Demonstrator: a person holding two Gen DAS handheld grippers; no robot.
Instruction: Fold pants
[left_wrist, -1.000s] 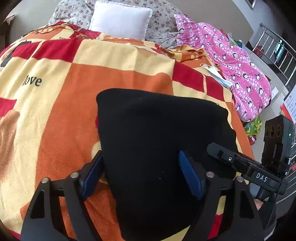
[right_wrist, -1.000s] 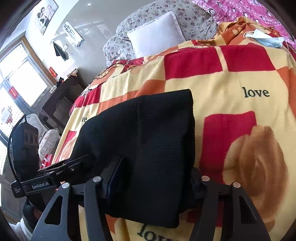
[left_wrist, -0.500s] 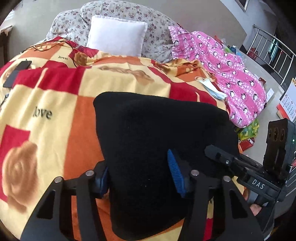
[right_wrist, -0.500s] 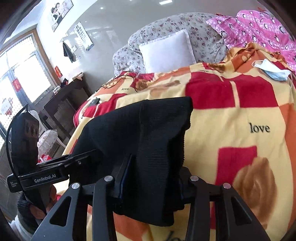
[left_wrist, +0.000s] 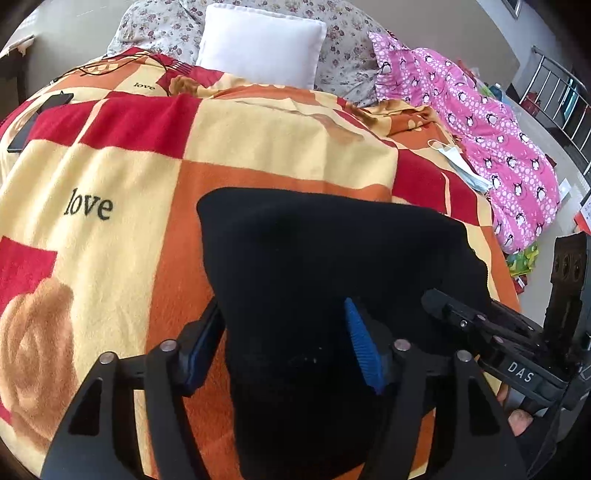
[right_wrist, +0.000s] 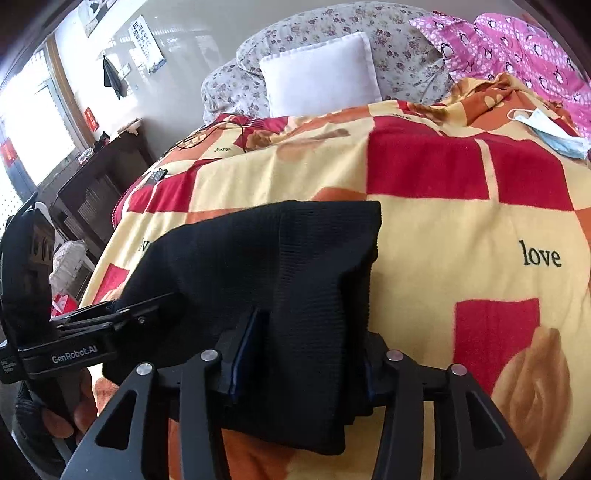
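Bed blanket (left_wrist: 110, 166): one, checked red, orange and cream, and it fills most of both frames under my tools.
Pants (left_wrist: 332, 266): one black pair, already a compact multi-layer bundle at lower centre of both views, far end on the blanket, near end held up by me.
Progress: I judge the folding nearly done; what is left looks like a last fold or simply laying it flat and letting go.
Pink penguin garment (left_wrist: 498, 147): one, upper right, unfolded.
Pillows: one white (left_wrist: 258, 44), one flowered (right_wrist: 399, 48) behind it.
Left gripper (left_wrist: 284, 350): one, fingers pinching the near edge of the pants.
Right gripper (right_wrist: 303, 354): one, fingers clamped on the same bundle's thick edge.
Face mask (right_wrist: 554, 136): one, right edge.
Phone (left_wrist: 37, 122): I count one dark slab, upper left.
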